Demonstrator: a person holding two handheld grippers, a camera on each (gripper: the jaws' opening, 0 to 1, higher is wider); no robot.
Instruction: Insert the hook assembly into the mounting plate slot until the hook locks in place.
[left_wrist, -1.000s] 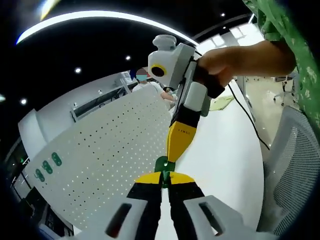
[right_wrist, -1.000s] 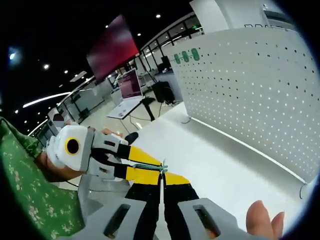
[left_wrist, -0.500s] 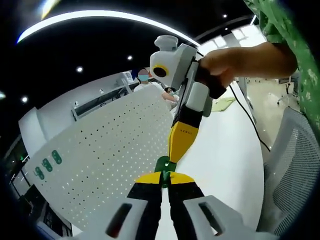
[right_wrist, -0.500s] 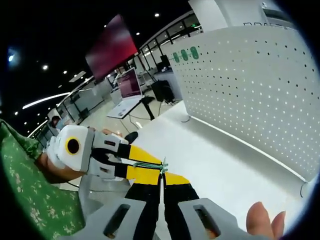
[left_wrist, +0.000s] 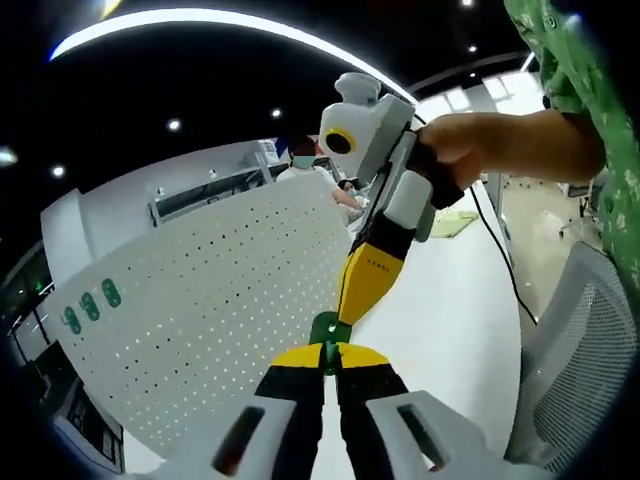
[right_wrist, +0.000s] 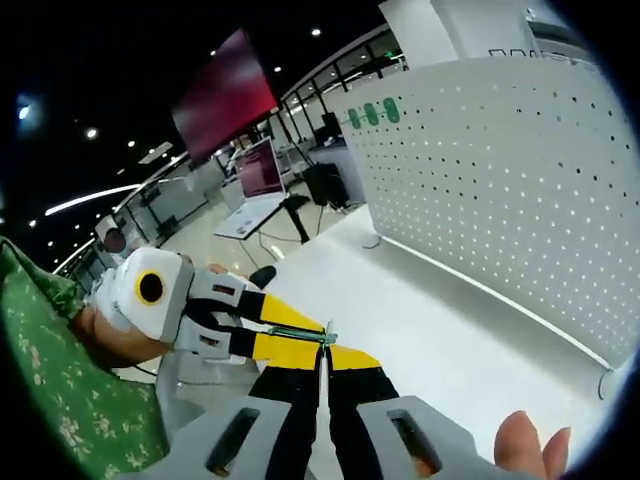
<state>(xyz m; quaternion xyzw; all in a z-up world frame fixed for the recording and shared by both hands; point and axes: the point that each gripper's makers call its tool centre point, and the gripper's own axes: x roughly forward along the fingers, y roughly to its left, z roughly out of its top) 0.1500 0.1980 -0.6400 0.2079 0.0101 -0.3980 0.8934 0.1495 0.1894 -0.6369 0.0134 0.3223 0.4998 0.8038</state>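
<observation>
Both grippers pinch one small green hook part together, left gripper and right gripper clamped on it, above the bench beside the white pegboard; insertion seems underway, needing steady push

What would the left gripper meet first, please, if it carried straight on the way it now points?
Probably the right gripper's yellow jaw tips, which already meet the small green piece pinched in the left gripper. The white pegboard lies off to one side.
</observation>
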